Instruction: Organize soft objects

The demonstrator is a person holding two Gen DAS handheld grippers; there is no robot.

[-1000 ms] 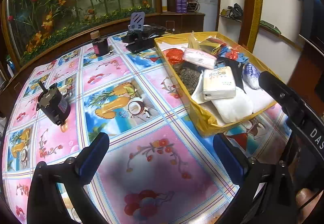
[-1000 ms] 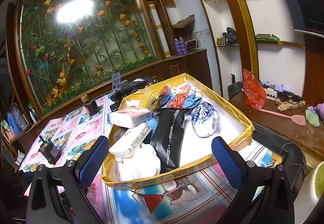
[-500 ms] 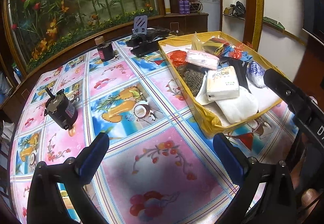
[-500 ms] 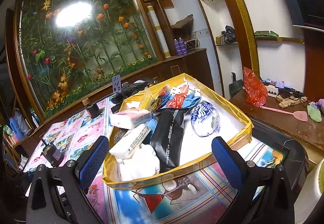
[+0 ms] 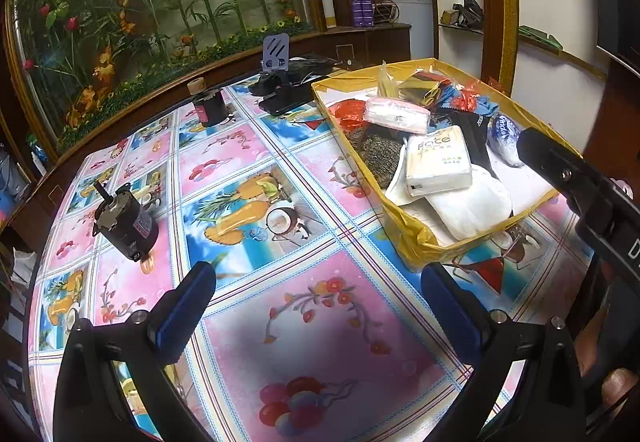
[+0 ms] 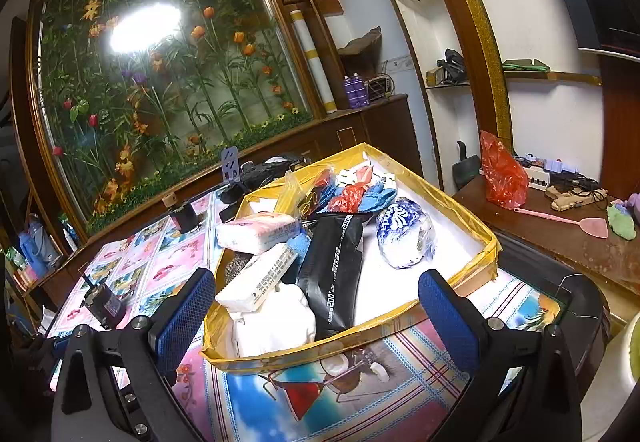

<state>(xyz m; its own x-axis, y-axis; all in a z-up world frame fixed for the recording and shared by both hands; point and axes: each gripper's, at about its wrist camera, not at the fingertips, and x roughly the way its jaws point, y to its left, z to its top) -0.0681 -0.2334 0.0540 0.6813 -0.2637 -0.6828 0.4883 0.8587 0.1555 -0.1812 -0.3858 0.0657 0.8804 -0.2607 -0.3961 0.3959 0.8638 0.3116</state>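
- Here the left gripper (image 5: pixel 316 294) hangs above the table (image 5: pixel 248 170), its blue-padded fingers (image 5: pixel 188 306) spread wide with nothing between them; only the flowered tablecloth shows in the gap.
- The right gripper (image 6: pixel 316 306) is likewise spread wide and empty, held just in front of the near edge of the yellow tray (image 6: pixel 460 218), with the tray's contents showing between its fingers.
- In the left wrist view, part of the right gripper's black body crosses the right side of the frame, over the tray's near right corner.
- The yellow tray (image 5: pixel 404 230) sits on the table's right side and holds all the soft things, piled loosely.
- At the tray's near end lies a folded white cloth (image 6: pixel 276 322), and a white tissue pack (image 6: pixel 256 282) rests on top of it, tilted.
- A second tissue pack in pink wrap (image 6: pixel 258 230) lies further back, towards the tray's left wall.
- A long black pouch (image 6: pixel 332 274) with white lettering stretches down the middle of the tray, just beside the white pack.
- To the right of the pouch sits a blue and white plastic bundle (image 6: pixel 402 238), resting on the tray's white floor.
- At the far end are blue cloth (image 6: pixel 376 196), a red plastic bag (image 6: pixel 348 198) and a clear bag, bunched together.
- A dark knitted piece (image 5: pixel 376 154) lies against the tray's left wall, partly under the white pack.
- Outside the tray, a small black motor (image 5: pixel 124 222) lies on the tablecloth well to the left, and a black jar (image 5: pixel 208 106) stands near the table's far edge.
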